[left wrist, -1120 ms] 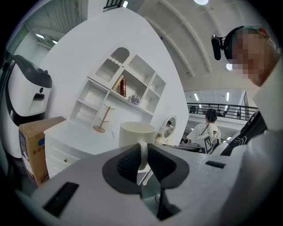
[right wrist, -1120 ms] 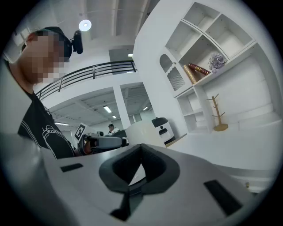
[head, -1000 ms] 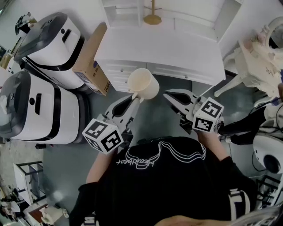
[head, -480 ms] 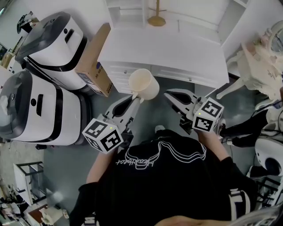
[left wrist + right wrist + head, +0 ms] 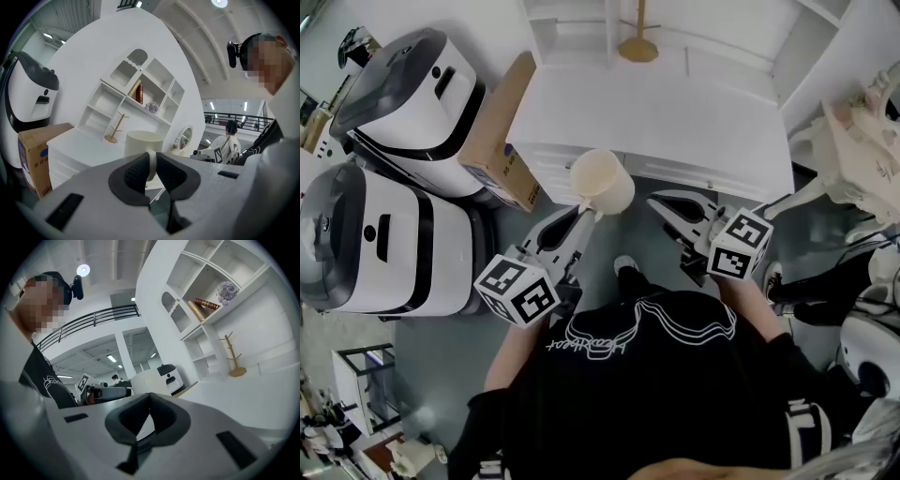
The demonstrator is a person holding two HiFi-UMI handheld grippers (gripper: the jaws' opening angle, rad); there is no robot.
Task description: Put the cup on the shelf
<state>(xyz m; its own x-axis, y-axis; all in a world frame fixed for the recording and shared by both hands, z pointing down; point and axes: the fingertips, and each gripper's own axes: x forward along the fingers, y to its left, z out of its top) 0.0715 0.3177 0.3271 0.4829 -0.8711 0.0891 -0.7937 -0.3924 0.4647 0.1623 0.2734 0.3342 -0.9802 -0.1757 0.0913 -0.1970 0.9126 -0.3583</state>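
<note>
A cream cup hangs upright just in front of the white cabinet's counter. My left gripper is shut on its handle. In the left gripper view the handle sits pinched between the dark pads, with the cup body beyond them. The white shelf unit rises behind the counter, with open compartments. My right gripper is shut and holds nothing, to the right of the cup. The right gripper view has its pads closed together and the cup to its left.
A wooden mug tree stands at the back of the counter. A cardboard box leans at the cabinet's left side, beside two large white machines. Books fill an upper shelf. A white figure stands at the right.
The cabinet has drawn nearer in the head view, and a shoe now shows under the grippers. The cup stays in my left gripper; both grippers keep their pose.
</note>
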